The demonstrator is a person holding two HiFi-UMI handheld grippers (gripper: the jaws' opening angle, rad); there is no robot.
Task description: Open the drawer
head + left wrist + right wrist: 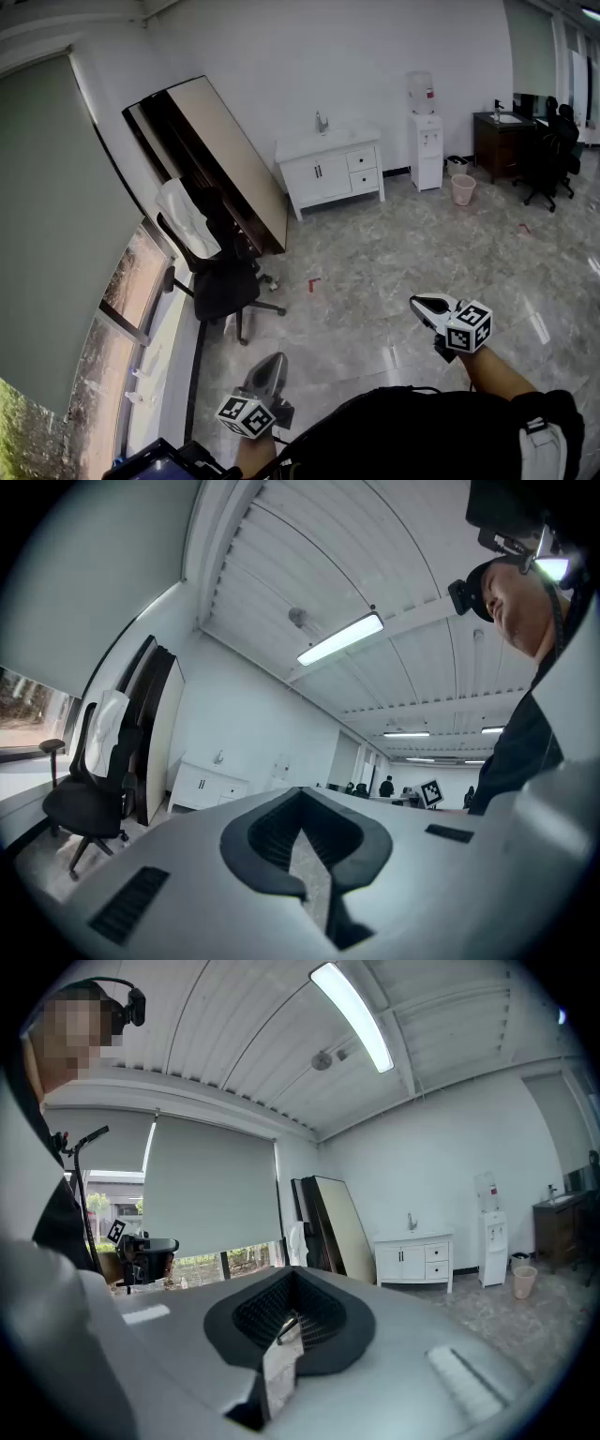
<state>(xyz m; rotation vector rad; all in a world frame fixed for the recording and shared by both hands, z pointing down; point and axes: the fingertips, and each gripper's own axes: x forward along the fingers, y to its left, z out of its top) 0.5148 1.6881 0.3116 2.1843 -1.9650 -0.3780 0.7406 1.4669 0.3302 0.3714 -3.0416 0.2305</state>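
Drawer (367, 158) sits in white cabinet (319, 176) at far wall, well apart from both tools. Left tool (275, 359) closed, empty. Right tool (418, 302) closed, empty. Drawer front likely stiff, light, sliding. Take hold at small knob (361, 160), centre of front, so tool must open first.

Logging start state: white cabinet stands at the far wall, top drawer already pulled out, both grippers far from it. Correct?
No: both drawers of the white cabinet sit closed, flush with its front, as the head view shows. The rest holds.
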